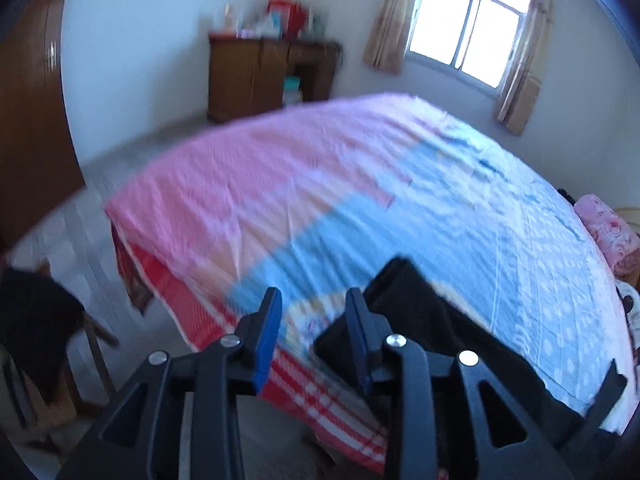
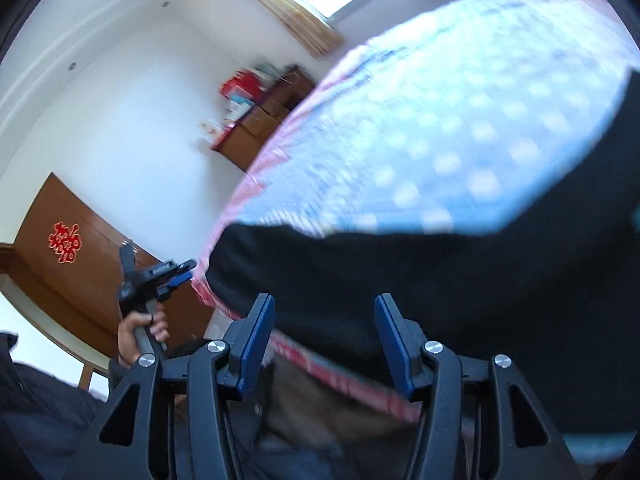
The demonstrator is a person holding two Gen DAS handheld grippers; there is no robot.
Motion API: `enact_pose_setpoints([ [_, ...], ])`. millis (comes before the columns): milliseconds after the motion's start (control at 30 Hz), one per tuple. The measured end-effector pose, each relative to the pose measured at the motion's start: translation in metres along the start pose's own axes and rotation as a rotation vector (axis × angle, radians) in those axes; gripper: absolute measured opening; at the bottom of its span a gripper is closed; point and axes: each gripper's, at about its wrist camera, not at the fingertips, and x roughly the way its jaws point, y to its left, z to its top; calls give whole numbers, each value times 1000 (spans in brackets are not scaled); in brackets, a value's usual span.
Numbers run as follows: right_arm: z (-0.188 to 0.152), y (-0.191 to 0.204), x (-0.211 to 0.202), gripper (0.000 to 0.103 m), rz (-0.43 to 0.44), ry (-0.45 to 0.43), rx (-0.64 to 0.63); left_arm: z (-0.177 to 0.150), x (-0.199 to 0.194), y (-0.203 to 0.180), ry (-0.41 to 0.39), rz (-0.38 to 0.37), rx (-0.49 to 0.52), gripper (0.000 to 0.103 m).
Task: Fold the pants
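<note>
1. I am seeing the pants [image 1: 404, 312] lying as a dark heap on the bed [image 1: 320, 184], at the near edge, probably so that both tools can reach them from where I am standing.
2. I am holding the left gripper [image 1: 312, 320] just off the pants' left end, jaws apart with nothing between them; its right finger is overlapping the cloth in the left wrist view (touching or only in front, I cannot tell through the blur).
3. I am hovering the right gripper [image 2: 324, 328] over the near edge of the same heap [image 2: 400, 272], jaws also spread wide and empty, seemingly lined up for a pinch on the cloth's border.
4. I am judging that the far side of the bed is giving plenty of open quilt to spread and fold onto.
5. I am minding the bed's near edge, where part of the cloth could slide off toward the floor [image 1: 80, 232].
6. I am noting a chair [image 1: 40, 328] at my left, well apart from the pants.
</note>
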Motion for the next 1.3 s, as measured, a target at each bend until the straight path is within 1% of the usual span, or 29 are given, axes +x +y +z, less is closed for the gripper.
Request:
enact_pose_setpoints([
  [33,12,2,9,54,-1,3,-14,2,-7,-9,-45,-19,38,37],
  [100,26,3,22,54,-21,9,-28,2,-13,-30,-89,-55,120,43],
  [133,31,2,30,54,-30,12,-28,0,-9,-49,-91,-76,179,45],
  [200,35,-1,44,54,-42,28,-12,-7,0,-75,-76,-123,249,45],
  [233,36,-3,46,54,-55,29,-3,-14,10,-90,-55,-146,286,45],
  [267,36,-7,44,54,-80,19,7,-20,18,-101,-30,-149,305,45],
  [300,37,-11,38,54,-105,5,11,-26,29,-111,7,-143,318,45],
  [333,39,-14,31,54,-138,-14,14,-32,47,-118,68,-131,316,45],
  [433,49,-32,-11,54,-293,-105,29,-46,86,-118,202,-128,256,45],
  [467,56,-46,-35,54,-356,-151,52,-50,91,-120,196,-122,246,44],
  [500,60,-55,-52,54,-404,-183,74,-51,89,-122,169,-118,255,46],
  [533,66,-66,-70,54,-459,-216,100,-54,87,-126,165,-107,284,51],
  [567,74,-79,-88,54,-518,-246,129,-55,87,-130,167,-102,306,54],
  [633,95,-103,-113,54,-589,-282,178,-56,86,-136,160,-87,330,55],
  [667,105,-114,-119,54,-606,-284,187,-55,82,-140,160,-91,334,55],
  [700,117,-122,-119,54,-635,-265,181,-53,80,-143,164,-111,337,55],
  [733,126,-128,-116,54,-670,-247,170,-50,75,-149,168,-152,341,55],
  [767,137,-136,-112,54,-715,-218,154,-48,68,-153,168,-193,344,55],
  [800,147,-145,-106,54,-743,-182,152,-46,60,-159,170,-245,349,55],
  [867,166,-162,-97,54,-724,-131,170,-43,42,-194,194,-422,394,56],
  [900,172,-167,-93,54,-725,-120,178,-45,33,-213,212,-513,435,58],
  [967,183,-176,-86,54,-743,-111,195,-53,18,-249,242,-665,516,71],
  [1000,186,-181,-85,54,-738,-107,213,-58,13,-268,263,-730,551,73],
  [1033,188,-187,-84,54,-719,-105,246,-68,10,-291,316,-805,595,75],
  [1100,190,-196,-87,54,-677,-111,310,-86,7,-325,431,-918,677,75],
  [1133,189,-199,-91,54,-674,-118,325,-98,7,-342,481,-964,729,75],
  [1200,182,-197,-98,54,-676,-117,320,-116,14,-365,532,-1003,816,75],
  [1267,174,-191,-103,54,-670,-111,284,-129,25,-382,577,-989,844,75],
  [1300,170,-186,-108,54,-678,-119,257,-135,32,-386,612,-977,843,73],
])
